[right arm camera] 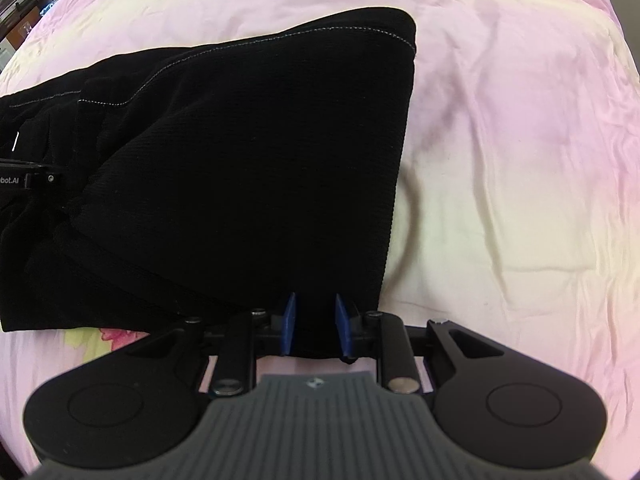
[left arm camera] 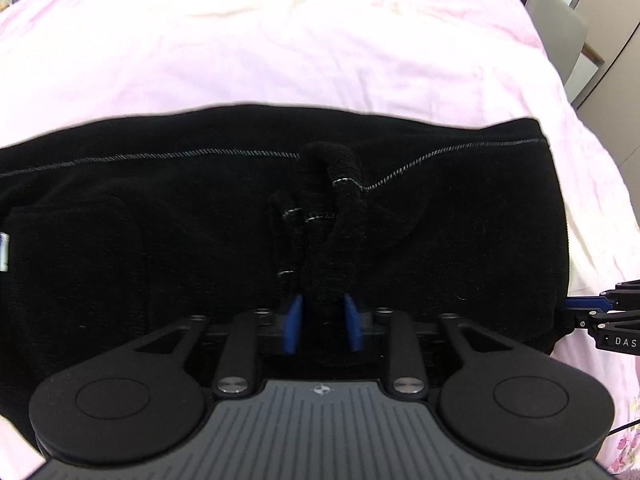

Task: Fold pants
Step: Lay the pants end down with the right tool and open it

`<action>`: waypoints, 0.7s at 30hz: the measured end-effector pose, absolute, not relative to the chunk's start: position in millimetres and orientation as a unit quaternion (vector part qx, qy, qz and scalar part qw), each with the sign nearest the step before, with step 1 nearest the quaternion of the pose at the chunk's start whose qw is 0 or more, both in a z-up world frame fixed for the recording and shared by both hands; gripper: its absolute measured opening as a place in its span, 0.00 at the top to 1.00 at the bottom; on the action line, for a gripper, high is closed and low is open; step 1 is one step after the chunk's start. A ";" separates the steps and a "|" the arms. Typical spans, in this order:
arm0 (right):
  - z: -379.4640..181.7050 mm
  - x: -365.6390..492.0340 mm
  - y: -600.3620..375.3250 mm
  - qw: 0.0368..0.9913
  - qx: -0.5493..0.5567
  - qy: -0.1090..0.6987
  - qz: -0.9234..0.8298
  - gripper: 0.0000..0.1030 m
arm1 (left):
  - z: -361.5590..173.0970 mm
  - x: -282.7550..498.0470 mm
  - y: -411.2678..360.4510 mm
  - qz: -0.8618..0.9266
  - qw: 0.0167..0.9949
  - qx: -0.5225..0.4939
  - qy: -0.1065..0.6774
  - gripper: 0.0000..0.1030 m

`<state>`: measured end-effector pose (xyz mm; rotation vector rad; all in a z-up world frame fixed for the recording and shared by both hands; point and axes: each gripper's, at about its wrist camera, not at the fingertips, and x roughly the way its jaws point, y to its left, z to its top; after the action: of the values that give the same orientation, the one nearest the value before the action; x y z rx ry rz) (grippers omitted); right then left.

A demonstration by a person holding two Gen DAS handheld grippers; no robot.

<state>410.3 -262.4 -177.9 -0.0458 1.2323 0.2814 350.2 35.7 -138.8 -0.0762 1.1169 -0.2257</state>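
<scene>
Black pants [left arm camera: 440,220] with white stitching lie across a pink bedsheet [left arm camera: 280,48]. My left gripper [left arm camera: 322,314] is shut on a bunched-up fold of the pants fabric in the middle of the garment, the cloth rising between its blue pads. My right gripper [right arm camera: 316,320] is shut on the near right edge of the pants [right arm camera: 260,160], lifting that corner so the cloth slopes up off the sheet [right arm camera: 520,160]. The right gripper also shows at the right edge of the left wrist view [left arm camera: 600,312].
The bed edge curves at the far side, with grey chairs or cabinets [left arm camera: 560,32] beyond it at the right. Furniture [right arm camera: 24,0] stands past the bed's far left corner. A floral print [right arm camera: 116,336] shows on the sheet near me.
</scene>
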 end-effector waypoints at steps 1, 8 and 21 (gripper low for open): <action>-173.6 409.9 -261.5 0.808 -0.027 0.574 0.132 0.82 | -132.9 347.4 37.3 -0.108 0.846 -0.036 0.521 0.59; -125.4 429.8 -253.4 0.843 -0.048 0.519 0.134 0.82 | -80.4 353.5 44.0 -0.126 0.879 -0.066 0.456 0.59; -174.3 523.7 -238.1 0.841 -0.031 0.532 0.090 0.86 | -141.9 405.7 21.1 -0.085 0.864 -0.056 0.492 0.76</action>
<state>523.7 -238.1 -174.3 -0.0660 1.1252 0.1896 405.7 21.1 -141.9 -0.1183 1.0317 -0.1772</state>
